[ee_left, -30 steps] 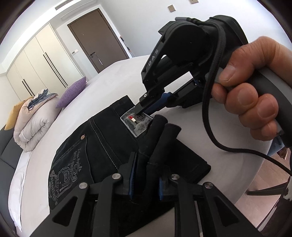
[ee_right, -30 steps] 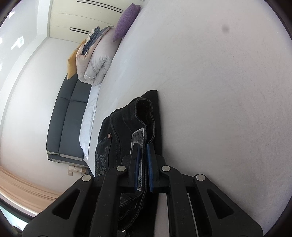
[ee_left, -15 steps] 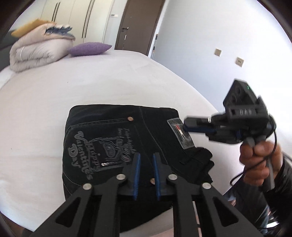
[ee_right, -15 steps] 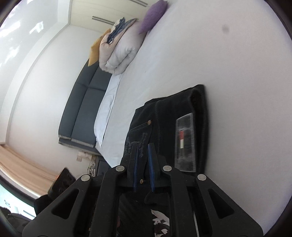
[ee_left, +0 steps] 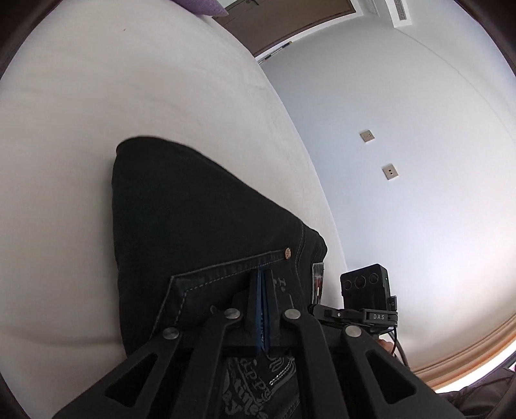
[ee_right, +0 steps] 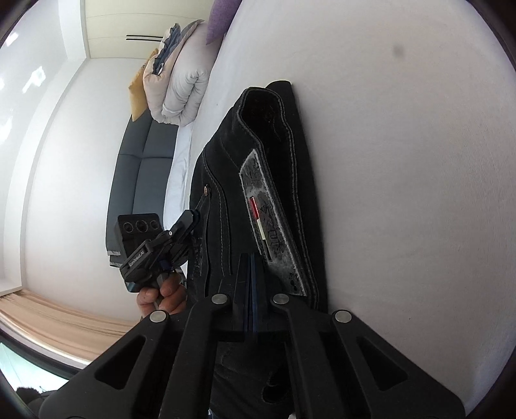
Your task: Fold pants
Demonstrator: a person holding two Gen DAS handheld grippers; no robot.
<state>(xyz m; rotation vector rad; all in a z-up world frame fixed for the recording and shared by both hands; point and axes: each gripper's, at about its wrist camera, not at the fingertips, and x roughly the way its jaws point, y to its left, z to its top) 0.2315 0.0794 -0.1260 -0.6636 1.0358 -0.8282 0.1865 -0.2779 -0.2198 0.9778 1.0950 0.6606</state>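
The black jeans (ee_left: pixel 180 225) lie folded in a compact stack on the white bed (ee_left: pixel 96 96). My left gripper (ee_left: pixel 261 280) is shut, its tips resting on the back pocket by the copper rivet (ee_left: pixel 288 253). In the right wrist view the jeans (ee_right: pixel 225 180) show their waistband and grey leather label (ee_right: pixel 267 222). My right gripper (ee_right: pixel 248 264) is shut with its tips against the denim beside the label; no fabric shows between the pads. The left gripper also shows in the right wrist view (ee_right: pixel 193 214), and the right gripper body shows in the left wrist view (ee_left: pixel 364 299).
A folded pale duvet (ee_right: pixel 180 87), a purple pillow (ee_right: pixel 219 19) and a yellow cushion (ee_right: pixel 137 93) lie at the bed's far end. A dark grey sofa (ee_right: pixel 142 161) stands beside the bed. The bed edge runs just past the jeans (ee_left: pixel 322 193).
Both grippers have let go of the jeans, closed, and come down onto the folded stack. The lifted fold has been laid flat.
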